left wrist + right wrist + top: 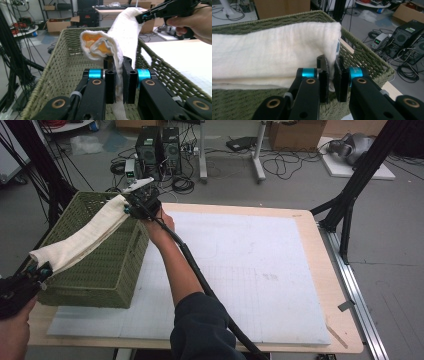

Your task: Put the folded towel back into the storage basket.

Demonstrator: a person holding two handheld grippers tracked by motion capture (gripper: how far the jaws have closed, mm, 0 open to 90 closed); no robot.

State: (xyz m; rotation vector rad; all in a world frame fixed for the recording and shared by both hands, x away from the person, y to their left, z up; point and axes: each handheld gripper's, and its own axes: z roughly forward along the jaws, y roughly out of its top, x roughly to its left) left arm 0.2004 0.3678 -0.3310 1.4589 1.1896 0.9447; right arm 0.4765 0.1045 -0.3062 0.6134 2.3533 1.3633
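1. Cream cotton towel (pixel 85 237), folded into a long band, stretched over the open top of a green woven basket (pixel 107 270) at the left end of the counter (pixel 320 270)
2. Pinched at both ends: left gripper (pixel 42 270) clamped on the near end, right gripper (pixel 131 206) clamped on the far end by the basket's back corner
3. Seen in the left gripper view as black pads pressed together on a thin fold of cloth (pixel 119 82), with the towel's rolled end (pixel 100 47) flopping just above and showing an orange inner layer
4. Seen in the right gripper view as pads squeezed on the towel's corner edge (pixel 332 67), the rest of the band (pixel 269 52) running off level along the basket rim (pixel 362 50)
5. Held taut from two ends, most likely to keep the folds from falling open while lining up over the basket
6. Hanging above the rim rather than resting on the basket floor, so lowering appears not yet finished
7. White mat (pixel 260 270) on the counter left bare, basket sitting partly on it
8. Likely risk: slack on one side letting the fold drape over the wall instead of dropping inside
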